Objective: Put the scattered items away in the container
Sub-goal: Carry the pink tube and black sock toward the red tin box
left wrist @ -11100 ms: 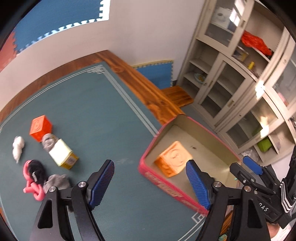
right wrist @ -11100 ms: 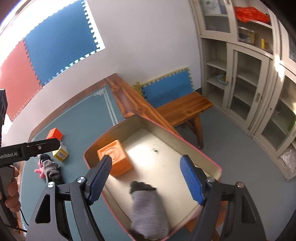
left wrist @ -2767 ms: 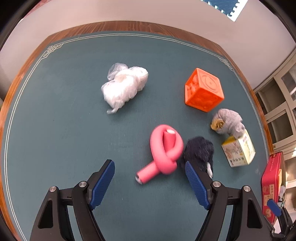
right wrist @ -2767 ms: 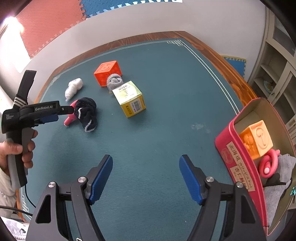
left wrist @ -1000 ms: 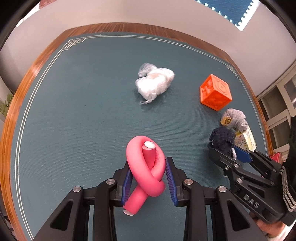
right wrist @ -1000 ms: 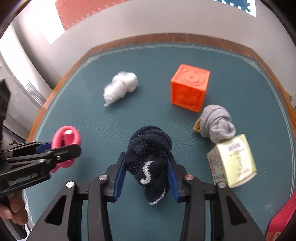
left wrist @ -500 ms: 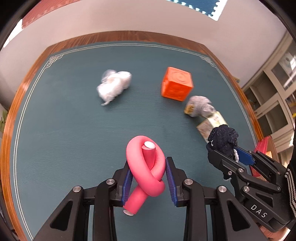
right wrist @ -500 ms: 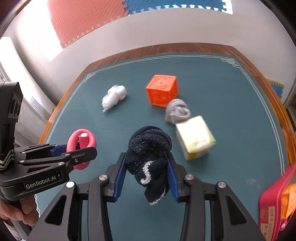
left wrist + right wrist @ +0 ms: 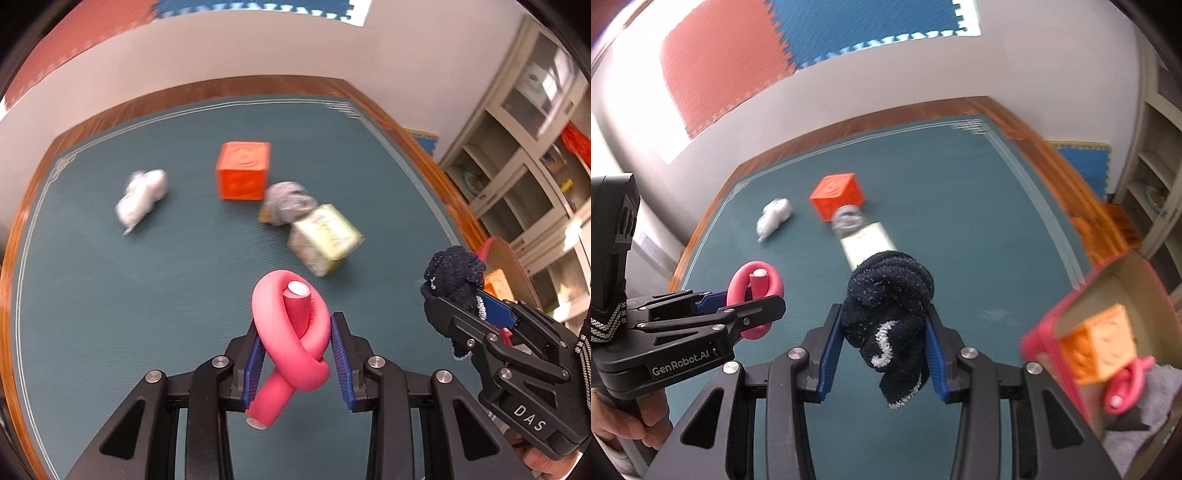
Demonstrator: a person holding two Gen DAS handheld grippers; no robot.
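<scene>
The left claw (image 9: 298, 352), a matte black plastic frame with triangular cut-outs, is fitted with ribbed blue pads and round silver screws at its finger pivots. The same build is seen in the right claw (image 9: 884, 349). On the left claw's side, at eight o'clock in the right wrist view, white "GenRobot.AI" lettering is printed. "DAS" is printed on the right claw's body. A black-and-white zigzag strap is worn around each grip.
</scene>
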